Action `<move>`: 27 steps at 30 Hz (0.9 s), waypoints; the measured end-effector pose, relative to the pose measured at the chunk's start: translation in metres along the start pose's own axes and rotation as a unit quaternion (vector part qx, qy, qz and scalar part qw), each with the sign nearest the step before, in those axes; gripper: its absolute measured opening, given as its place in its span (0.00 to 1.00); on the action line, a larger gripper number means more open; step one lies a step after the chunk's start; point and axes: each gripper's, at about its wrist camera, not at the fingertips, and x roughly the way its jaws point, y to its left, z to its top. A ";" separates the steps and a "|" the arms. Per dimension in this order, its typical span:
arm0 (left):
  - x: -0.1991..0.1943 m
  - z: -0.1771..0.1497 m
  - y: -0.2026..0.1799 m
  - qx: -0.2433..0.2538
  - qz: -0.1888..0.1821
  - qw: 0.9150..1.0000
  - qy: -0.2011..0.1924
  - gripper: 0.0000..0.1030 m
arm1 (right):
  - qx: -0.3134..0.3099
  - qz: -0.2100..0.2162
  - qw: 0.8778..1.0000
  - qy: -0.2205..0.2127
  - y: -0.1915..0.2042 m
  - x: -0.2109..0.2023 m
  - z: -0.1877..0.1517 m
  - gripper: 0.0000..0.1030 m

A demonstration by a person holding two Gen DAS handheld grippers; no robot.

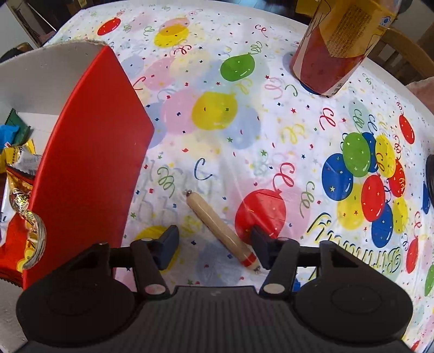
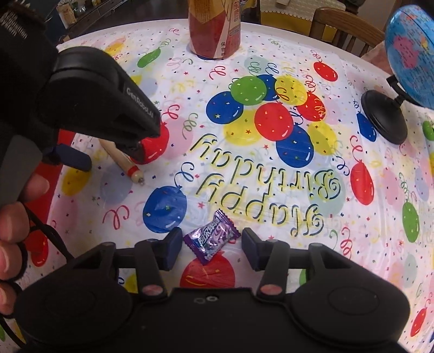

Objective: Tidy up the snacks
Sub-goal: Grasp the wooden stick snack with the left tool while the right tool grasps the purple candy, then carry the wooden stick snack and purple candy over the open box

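A tan sausage stick [image 1: 217, 228] with a red band near one end lies slantwise on the balloon tablecloth [image 1: 271, 130]. My left gripper [image 1: 214, 236] straddles it, open; the right finger is at the banded end and the left finger stands apart. A red box [image 1: 89, 163] with snack packets [image 1: 21, 176] inside stands just to its left. In the right wrist view a purple wrapped candy [image 2: 211, 236] lies between the open fingers of my right gripper [image 2: 211, 249], with a gap on each side. The left gripper [image 2: 111, 160] and the sausage stick [image 2: 127, 165] show at the upper left there.
A tall canister [image 1: 333, 46] with a red and yellow label stands at the table's far side. A blue globe [image 2: 412, 54] on a black stand [image 2: 385, 119] sits at the right. A wooden chair [image 2: 344, 24] is behind the table. A person's hand [image 2: 16, 217] fills the left edge.
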 end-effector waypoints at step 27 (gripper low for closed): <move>-0.027 -0.041 0.019 0.033 -0.067 0.997 -0.005 0.11 | 0.097 0.065 0.992 -0.041 -0.067 -0.047 -0.052 0.17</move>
